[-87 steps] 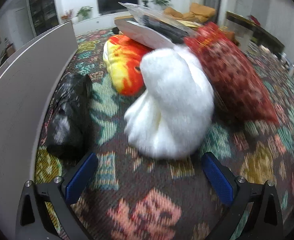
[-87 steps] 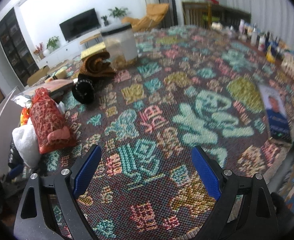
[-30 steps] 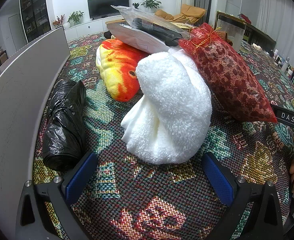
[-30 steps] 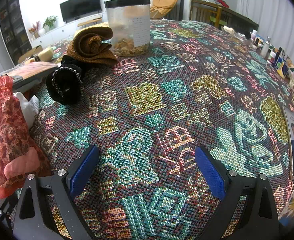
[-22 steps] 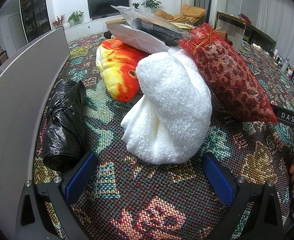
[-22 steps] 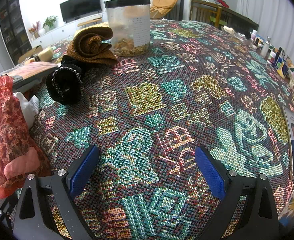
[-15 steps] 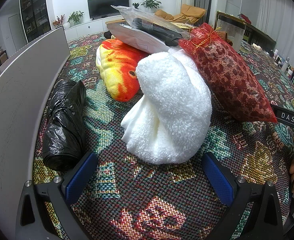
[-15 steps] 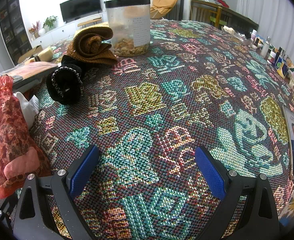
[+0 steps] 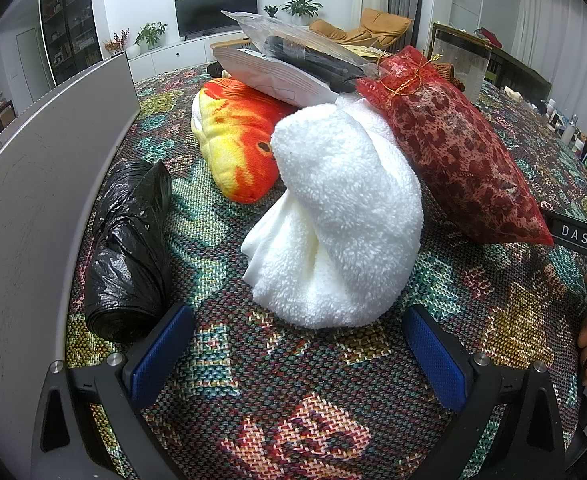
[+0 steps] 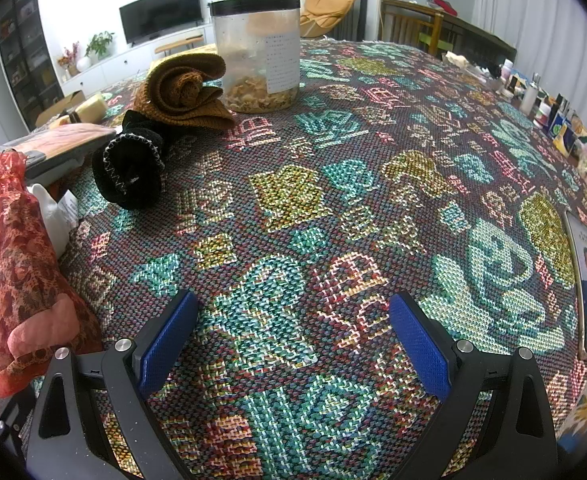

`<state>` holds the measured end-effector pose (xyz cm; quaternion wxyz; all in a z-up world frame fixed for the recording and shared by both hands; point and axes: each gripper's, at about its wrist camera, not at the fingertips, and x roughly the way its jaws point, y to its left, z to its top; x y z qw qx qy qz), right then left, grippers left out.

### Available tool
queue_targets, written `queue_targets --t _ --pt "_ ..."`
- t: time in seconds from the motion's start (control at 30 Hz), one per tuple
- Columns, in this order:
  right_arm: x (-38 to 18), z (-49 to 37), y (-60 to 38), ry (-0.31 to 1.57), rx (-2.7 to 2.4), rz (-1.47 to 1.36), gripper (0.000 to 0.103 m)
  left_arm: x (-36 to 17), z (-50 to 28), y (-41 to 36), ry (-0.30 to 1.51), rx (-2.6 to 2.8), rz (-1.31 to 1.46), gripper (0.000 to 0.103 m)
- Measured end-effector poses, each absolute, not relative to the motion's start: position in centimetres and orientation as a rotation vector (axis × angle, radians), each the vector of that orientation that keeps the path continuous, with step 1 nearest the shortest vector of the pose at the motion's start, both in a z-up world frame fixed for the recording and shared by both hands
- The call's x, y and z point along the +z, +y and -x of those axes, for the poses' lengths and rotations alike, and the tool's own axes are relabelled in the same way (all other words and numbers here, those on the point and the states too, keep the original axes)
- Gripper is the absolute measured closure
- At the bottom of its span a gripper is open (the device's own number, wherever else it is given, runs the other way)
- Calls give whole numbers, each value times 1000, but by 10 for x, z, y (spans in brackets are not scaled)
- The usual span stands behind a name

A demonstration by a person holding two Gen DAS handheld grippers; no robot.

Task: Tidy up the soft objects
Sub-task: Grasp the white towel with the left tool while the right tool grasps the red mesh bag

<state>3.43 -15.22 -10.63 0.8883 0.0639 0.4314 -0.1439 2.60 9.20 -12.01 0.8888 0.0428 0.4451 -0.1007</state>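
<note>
I hold the left gripper (image 9: 297, 354) low over the patterned counter (image 9: 293, 420), jaws spread wide and holding nothing, with the white fleece towel (image 9: 345, 224) filling the centre of the left wrist view just ahead of the blue pads. To its left lies a rolled black plastic bag (image 9: 127, 248) beside a grey panel (image 9: 25, 200); behind it an orange-and-yellow plush fish (image 9: 237, 144); at the right a red mesh pouch (image 9: 453, 148) leans against the towel, and flat plastic-wrapped packets (image 9: 289, 64) rest on top of the heap at upper centre.

In the right wrist view the right gripper (image 10: 293, 340) also stands wide open and empty over bare cloth. A black knitted roll (image 10: 131, 172) and a brown knitted scarf (image 10: 185, 92) sit at upper left, next to a clear jar (image 10: 259, 52).

My judgement: the towel is the next pick. To do it well I would advance until the pads straddle its thick lower fold, close firmly enough to bite through the pile, and lift slowly, since the pouch and packets leaning on it could slide.
</note>
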Motion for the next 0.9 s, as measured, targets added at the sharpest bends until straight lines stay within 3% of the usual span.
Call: queue_targets --t 0.33,0.57,0.6,0.63,0.67,0.73,0.9 --pt "-106 -35 -152 896 -299 -133 5 -116 -22 94 930 -225 -89 0" --pt "-106 -34 -152 896 -299 -133 5 -74 -33 79 833 -222 -132 2" --pt "-106 -34 -152 896 -299 -133 5 -74 -42 75 849 -224 -143 15" --pt "-106 -34 -152 896 -298 -134 5 -76 -47 73 869 -223 -144 49" --pt "-106 -34 -152 896 -298 -134 5 -79 -50 71 911 -243 -120 64" --pt "-106 -34 -151 896 -298 -134 5 -74 -41 72 899 -259 -97 68" --pt "-106 -34 -152 896 -298 -133 5 -71 20 89 933 -312 -86 68"
